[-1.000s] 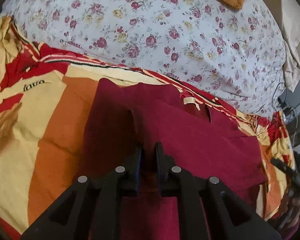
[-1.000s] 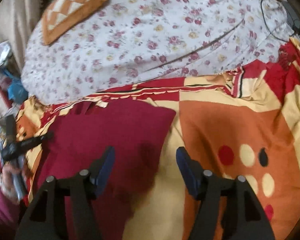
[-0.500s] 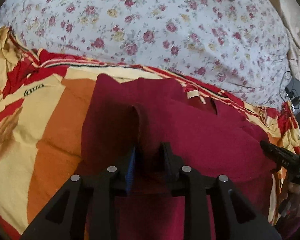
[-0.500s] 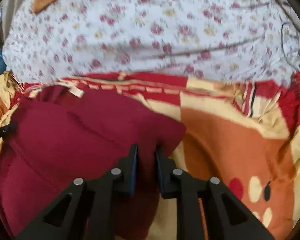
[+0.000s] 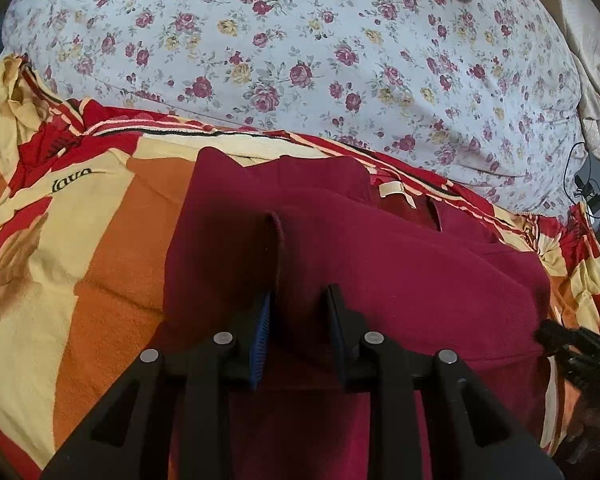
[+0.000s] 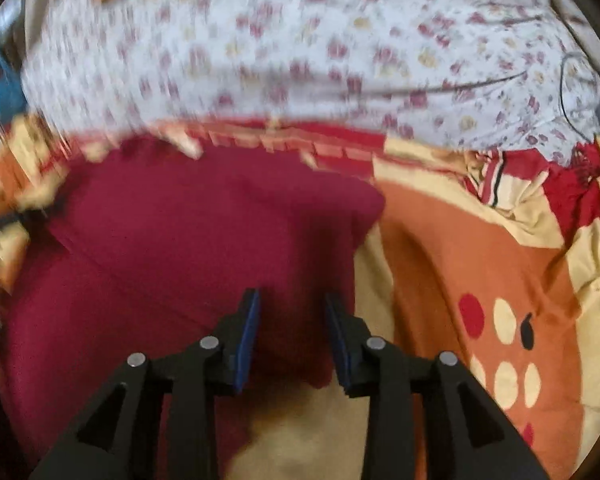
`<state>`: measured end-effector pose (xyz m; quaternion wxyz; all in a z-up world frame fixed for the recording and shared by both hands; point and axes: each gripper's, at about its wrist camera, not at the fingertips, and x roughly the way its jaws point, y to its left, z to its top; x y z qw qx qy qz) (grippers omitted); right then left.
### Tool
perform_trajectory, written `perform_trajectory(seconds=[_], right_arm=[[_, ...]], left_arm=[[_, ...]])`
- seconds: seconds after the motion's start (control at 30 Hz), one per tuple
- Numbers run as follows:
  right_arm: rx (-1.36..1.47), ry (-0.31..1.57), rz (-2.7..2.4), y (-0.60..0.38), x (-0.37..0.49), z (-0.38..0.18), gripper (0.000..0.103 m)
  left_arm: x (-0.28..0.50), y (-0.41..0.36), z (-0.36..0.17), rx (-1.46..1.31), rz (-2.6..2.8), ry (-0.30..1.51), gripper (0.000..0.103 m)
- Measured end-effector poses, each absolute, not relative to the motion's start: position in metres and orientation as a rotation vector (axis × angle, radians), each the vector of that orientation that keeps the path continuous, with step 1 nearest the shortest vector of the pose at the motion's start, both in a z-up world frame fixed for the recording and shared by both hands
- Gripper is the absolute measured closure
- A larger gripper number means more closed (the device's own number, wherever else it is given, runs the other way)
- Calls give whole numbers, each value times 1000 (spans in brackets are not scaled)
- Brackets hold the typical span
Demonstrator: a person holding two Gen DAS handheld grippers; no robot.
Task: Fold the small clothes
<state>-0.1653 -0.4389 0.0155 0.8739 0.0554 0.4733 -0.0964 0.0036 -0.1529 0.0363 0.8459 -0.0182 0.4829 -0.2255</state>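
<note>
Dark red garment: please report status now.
Left gripper open, right gripper open. Dark red garment part-folded on orange patterned blanket. Nothing in the way.

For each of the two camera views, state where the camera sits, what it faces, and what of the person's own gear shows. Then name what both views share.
Left wrist: on the left gripper, facing the maroon garment; its black fingers and, at far right, the other gripper show.
Right wrist: on the right gripper, facing the garment's right edge; its fingers show, image blurred.
Shared: garment, patterned blanket, floral sheet.
</note>
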Motion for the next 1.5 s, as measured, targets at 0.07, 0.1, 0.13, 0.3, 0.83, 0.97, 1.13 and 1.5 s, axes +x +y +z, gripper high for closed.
perform_trajectory(seconds=[0.07,0.1,0.13,0.3,0.83,0.97,1.13,1.5], right_arm=[[119,983,-207,-439,-166,14,69],[128,979,-210,-439,-168,18,69],[138,969,-209,-440,-170,23,69],[200,931,-171,-447,-194,43,48],[356,1017,-18,-411,-264,22,42],[361,1030,5,-399,-277,17,41],[366,1055,50,-384,-291,7,41],[283,988,250,-325,-317,34,41]], left_arm=[[2,-152,38,-33,-471,1019,85],[0,-151,40,-32,-469,1018,85],[-2,-150,41,-32,-469,1017,85],[-14,-139,51,-37,-480,1007,84],[-100,-68,49,-42,-514,1070,84],[-119,-65,52,-57,-539,1087,84],[-144,-58,55,-69,-553,1093,84],[-189,-59,61,-58,-616,1097,84]])
